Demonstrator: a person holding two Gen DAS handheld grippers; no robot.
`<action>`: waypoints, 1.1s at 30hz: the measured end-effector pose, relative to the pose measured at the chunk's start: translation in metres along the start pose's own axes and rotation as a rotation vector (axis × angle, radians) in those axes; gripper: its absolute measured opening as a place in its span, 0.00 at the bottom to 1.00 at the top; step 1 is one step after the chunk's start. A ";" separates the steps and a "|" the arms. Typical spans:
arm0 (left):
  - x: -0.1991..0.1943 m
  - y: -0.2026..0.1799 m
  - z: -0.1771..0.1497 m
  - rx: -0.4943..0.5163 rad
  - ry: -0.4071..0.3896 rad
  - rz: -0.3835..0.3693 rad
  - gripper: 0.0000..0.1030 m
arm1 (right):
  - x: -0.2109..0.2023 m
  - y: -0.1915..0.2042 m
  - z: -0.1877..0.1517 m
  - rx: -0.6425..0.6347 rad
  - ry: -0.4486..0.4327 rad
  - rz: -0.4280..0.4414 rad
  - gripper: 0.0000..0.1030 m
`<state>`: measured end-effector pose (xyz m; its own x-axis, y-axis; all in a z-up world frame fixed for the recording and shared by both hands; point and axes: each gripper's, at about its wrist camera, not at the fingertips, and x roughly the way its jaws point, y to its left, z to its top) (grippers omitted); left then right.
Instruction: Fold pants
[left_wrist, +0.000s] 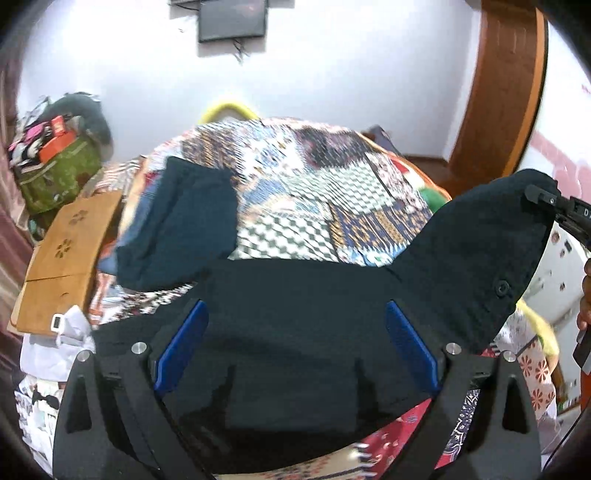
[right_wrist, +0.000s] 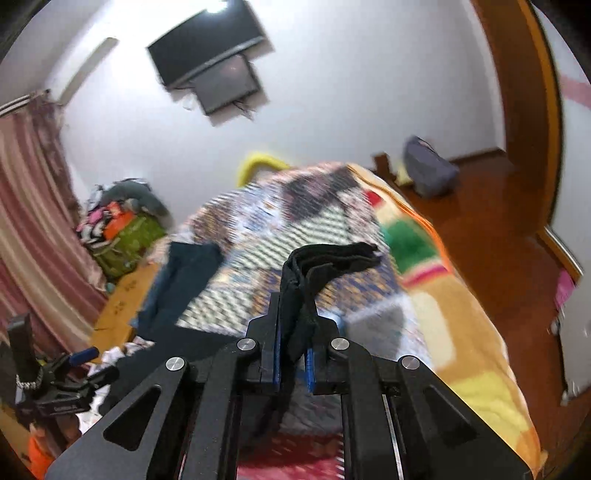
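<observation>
Dark navy pants (left_wrist: 295, 295) lie on a patchwork bedspread (left_wrist: 306, 192). One leg (left_wrist: 177, 221) stretches away at the left. My left gripper (left_wrist: 295, 314) is open, its blue pads (left_wrist: 181, 347) spread wide over the pants' upper part. At the right the waist corner (left_wrist: 480, 251) with a button is lifted, held by my right gripper (left_wrist: 543, 201). In the right wrist view my right gripper (right_wrist: 293, 314) is shut on a bunched fold of the pants (right_wrist: 314, 266), held above the bed. The far leg (right_wrist: 184, 277) lies on the bedspread (right_wrist: 295, 229).
A wooden board (left_wrist: 70, 254) and a green bag (left_wrist: 59, 173) are left of the bed. A wooden door frame (left_wrist: 506, 92) stands at the right. A screen (right_wrist: 221, 77) hangs on the wall. A grey bag (right_wrist: 428, 170) sits on the wooden floor.
</observation>
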<state>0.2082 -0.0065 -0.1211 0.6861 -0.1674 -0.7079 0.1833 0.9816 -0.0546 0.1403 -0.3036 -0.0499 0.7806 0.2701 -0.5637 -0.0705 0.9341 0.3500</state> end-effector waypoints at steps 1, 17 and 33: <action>-0.005 0.007 0.000 -0.011 -0.012 0.008 0.94 | 0.002 0.009 0.004 -0.013 -0.005 0.014 0.08; -0.040 0.108 -0.033 -0.206 -0.034 0.095 0.96 | 0.100 0.172 -0.028 -0.230 0.179 0.263 0.08; -0.029 0.135 -0.060 -0.255 0.042 0.130 0.96 | 0.145 0.218 -0.149 -0.462 0.525 0.327 0.21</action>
<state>0.1708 0.1363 -0.1507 0.6619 -0.0399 -0.7485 -0.0906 0.9870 -0.1327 0.1457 -0.0260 -0.1669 0.2866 0.5164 -0.8069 -0.5892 0.7592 0.2766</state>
